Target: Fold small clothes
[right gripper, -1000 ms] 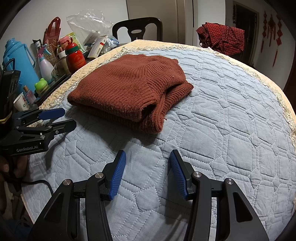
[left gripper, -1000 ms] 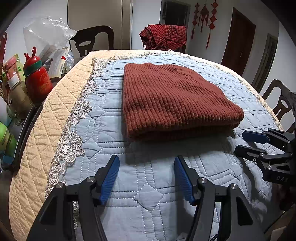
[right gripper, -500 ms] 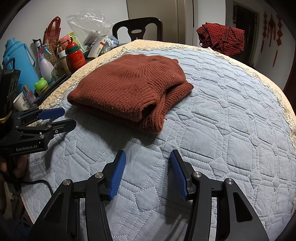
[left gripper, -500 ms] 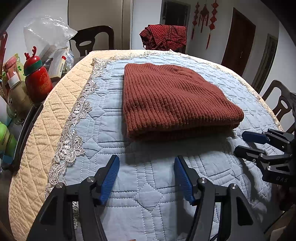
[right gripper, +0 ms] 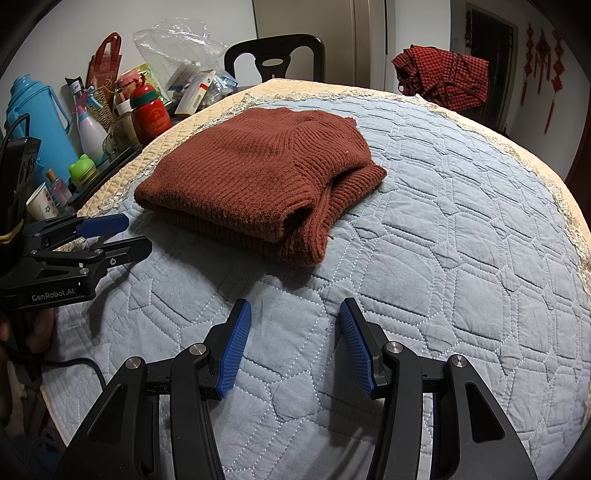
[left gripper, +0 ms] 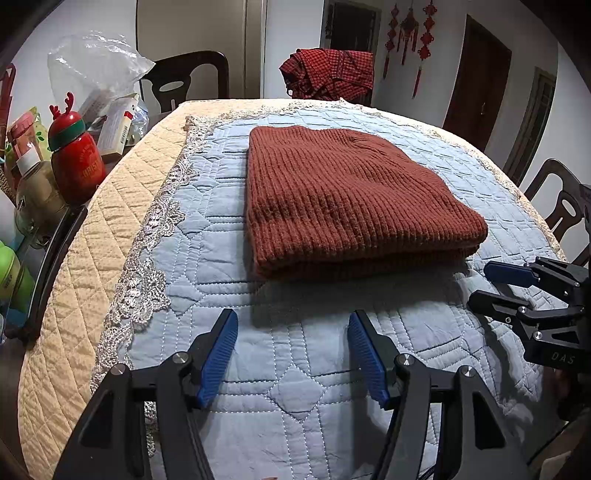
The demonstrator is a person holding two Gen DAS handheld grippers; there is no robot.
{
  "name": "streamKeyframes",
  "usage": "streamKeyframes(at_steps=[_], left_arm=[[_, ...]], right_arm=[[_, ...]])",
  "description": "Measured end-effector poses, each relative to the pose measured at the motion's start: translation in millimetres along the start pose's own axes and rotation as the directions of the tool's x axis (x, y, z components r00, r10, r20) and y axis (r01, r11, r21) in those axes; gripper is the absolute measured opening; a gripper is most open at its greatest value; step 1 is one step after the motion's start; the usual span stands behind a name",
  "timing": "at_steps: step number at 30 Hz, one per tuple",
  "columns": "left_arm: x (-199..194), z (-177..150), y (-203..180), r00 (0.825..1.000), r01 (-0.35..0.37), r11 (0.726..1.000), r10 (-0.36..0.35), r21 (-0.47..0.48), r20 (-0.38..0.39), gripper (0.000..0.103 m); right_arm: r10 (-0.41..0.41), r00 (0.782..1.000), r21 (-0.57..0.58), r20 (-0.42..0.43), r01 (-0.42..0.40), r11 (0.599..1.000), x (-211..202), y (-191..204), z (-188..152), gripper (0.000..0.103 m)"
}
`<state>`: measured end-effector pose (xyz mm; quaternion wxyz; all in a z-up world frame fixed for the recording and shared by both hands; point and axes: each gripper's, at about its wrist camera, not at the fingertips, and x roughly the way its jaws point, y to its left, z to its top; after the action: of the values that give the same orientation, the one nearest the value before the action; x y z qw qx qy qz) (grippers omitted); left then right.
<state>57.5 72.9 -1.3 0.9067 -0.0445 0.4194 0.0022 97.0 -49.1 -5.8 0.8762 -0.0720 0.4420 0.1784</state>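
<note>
Far left, off the quilt's edge: clutter. A blue thermos (right gripper: 35, 122), a spray bottle (right gripper: 90, 129), a green frog-topped bottle (right gripper: 82, 168), a paper cup (right gripper: 41, 201), a red antlered bottle (left gripper: 75, 162), and a clear plastic bag (left gripper: 92, 70) over some boxes.

Your left gripper (left gripper: 291, 350) hovers over bare blue quilt (left gripper: 295, 406), jaws spread, nothing between the blue pads (left gripper: 218, 354). The right wrist view shows it from the side at the left edge (right gripper: 122, 236), both fingers apart, tips just short of the sweater's near left corner, not touching. Your hand shows dimly behind it.

Centre: the rust-brown knit sweater (left gripper: 343, 199) lies folded into a thick rectangular stack on the quilt, ahead of both grippers. Near edge is a rounded fold, several layers deep. From the right wrist view (right gripper: 258, 177), the layers gape open at the right end and a ribbed edge pokes out at the bottom.

Your right gripper (right gripper: 295, 343) also hangs above bare quilt, jaws spread, empty. The left wrist view catches it at the right edge (left gripper: 480, 284), tips near the sweater's near right corner, a gap between.

Beyond the table: a dark chair (left gripper: 184, 83), then a red checked cloth (left gripper: 328, 74) draped on another chair, then red knot ornaments (left gripper: 406, 29) on the wall.
</note>
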Motion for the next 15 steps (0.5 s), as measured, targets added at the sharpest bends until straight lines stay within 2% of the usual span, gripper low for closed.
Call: streamKeyframes(at_steps=[15], left_arm=[[0.1,-0.6,-1.1,1.000,-0.003,1.000,0.003,-0.001,-0.002,0.071]], right_arm=[[-0.001,1.000,-0.001,0.000,0.001,1.000,0.1,-0.1,-0.1,0.051]])
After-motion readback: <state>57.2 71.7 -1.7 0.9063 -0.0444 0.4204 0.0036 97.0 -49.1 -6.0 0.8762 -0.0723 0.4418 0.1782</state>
